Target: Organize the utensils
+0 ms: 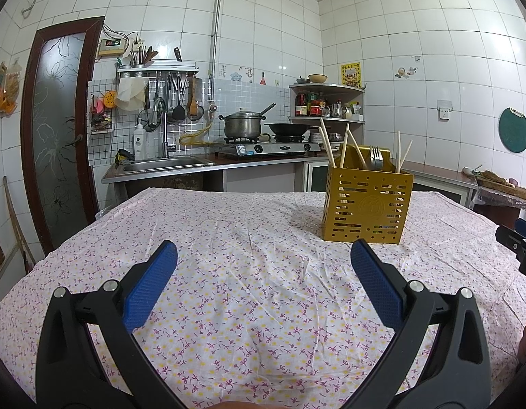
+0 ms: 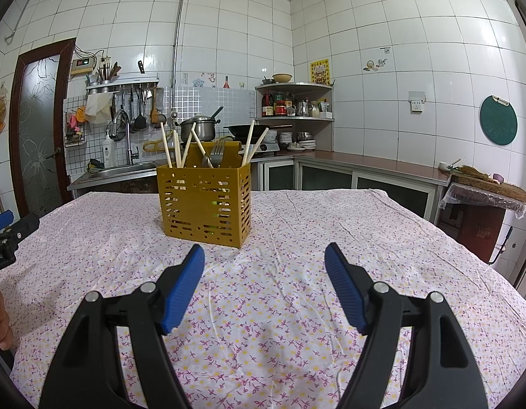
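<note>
A yellow perforated utensil holder [image 1: 366, 204] [image 2: 205, 201] stands upright on the floral tablecloth [image 1: 249, 238] [image 2: 290, 238]. It holds several wooden chopsticks [image 1: 326, 141] [image 2: 165, 145] and metal forks [image 1: 376, 158] [image 2: 218, 154]. My left gripper [image 1: 264, 255] is open and empty, low over the cloth, with the holder ahead to its right. My right gripper [image 2: 264, 259] is open and empty, with the holder ahead to its left. The left gripper's body shows at the left edge of the right wrist view [image 2: 7, 235].
Beyond the table's far edge runs a kitchen counter with a sink [image 1: 160, 163], a gas stove with a pot [image 1: 244, 124] and a wok [image 1: 286, 129], and a corner shelf [image 2: 297, 102]. A chopping block [image 2: 491, 184] stands at the right.
</note>
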